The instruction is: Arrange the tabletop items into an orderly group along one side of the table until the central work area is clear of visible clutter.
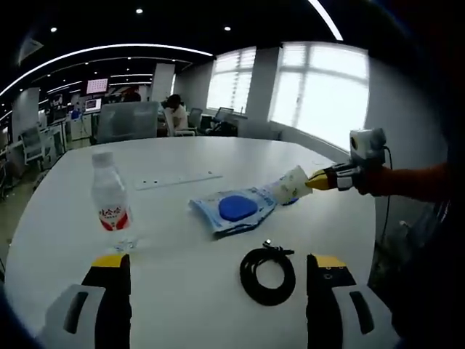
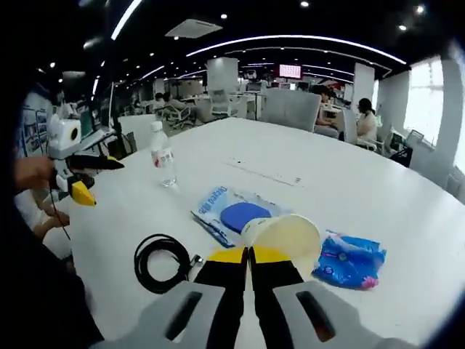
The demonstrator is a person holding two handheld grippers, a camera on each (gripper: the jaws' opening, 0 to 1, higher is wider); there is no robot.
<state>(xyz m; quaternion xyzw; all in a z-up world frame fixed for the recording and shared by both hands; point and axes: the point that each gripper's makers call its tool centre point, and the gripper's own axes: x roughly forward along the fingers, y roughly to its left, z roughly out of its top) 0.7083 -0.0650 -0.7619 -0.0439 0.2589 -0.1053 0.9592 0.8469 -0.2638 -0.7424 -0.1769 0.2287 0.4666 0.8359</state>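
On the white table [image 1: 218, 156] stand a clear water bottle [image 1: 109, 200] with a red label, a blue-and-white pouch [image 1: 234, 209] and a coiled black cable [image 1: 267, 275]. My left gripper [image 1: 218, 267] hovers open over the near edge, the cable just inside its right jaw. My right gripper [image 1: 320, 180] comes in from the right, shut on a cream paper cup [image 1: 290, 185]. In the right gripper view my right gripper [image 2: 249, 256] pinches the cup [image 2: 283, 234] at its rim. The pouch [image 2: 232, 214], cable [image 2: 161, 262], bottle [image 2: 163, 156] and open left gripper [image 2: 102, 182] lie beyond.
A small blue packet with pink print [image 2: 351, 260] lies right of the cup. Grey office chairs [image 1: 127, 120] and seated people [image 2: 363, 116] are at the table's far end. A flush panel [image 2: 265, 171] runs across the tabletop [image 2: 341, 182]. Windows line one wall.
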